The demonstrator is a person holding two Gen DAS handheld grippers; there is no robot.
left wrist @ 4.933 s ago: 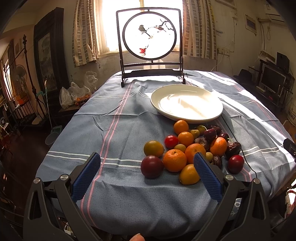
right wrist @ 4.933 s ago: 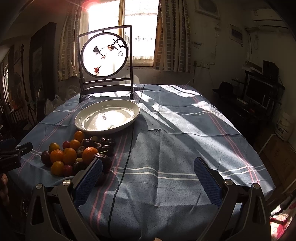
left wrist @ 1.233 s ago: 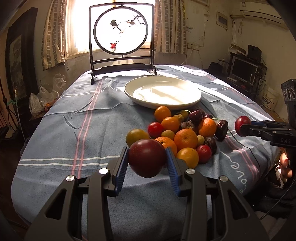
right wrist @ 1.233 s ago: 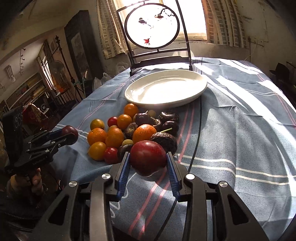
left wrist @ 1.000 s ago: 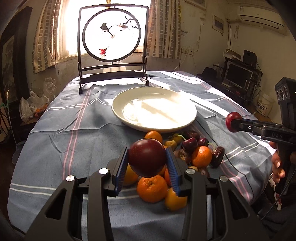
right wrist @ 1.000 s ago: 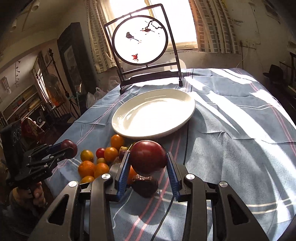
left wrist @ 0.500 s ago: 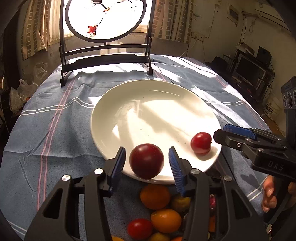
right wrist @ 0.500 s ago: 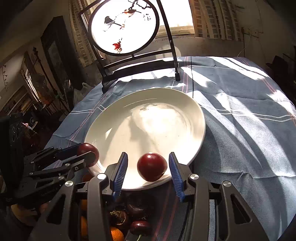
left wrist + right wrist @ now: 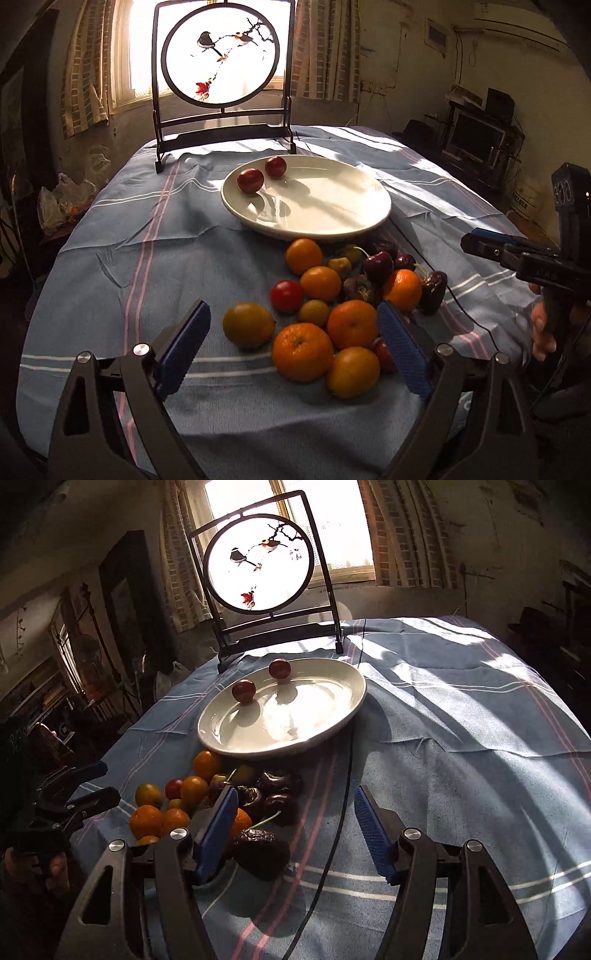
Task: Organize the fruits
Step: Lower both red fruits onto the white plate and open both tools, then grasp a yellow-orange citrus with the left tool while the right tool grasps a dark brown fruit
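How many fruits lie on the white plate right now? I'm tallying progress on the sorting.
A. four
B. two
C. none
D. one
B: two red fruits sit near the far left rim of the plate; the rest lie in the pile on the cloth.

Two red fruits (image 9: 243,691) on white plate (image 9: 343,716), fruit pile (image 9: 207,797) nearer

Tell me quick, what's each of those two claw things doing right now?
Left gripper: jaws opening, gripping nothing, above the fruit pile.
Right gripper: jaws opening, nothing between them.
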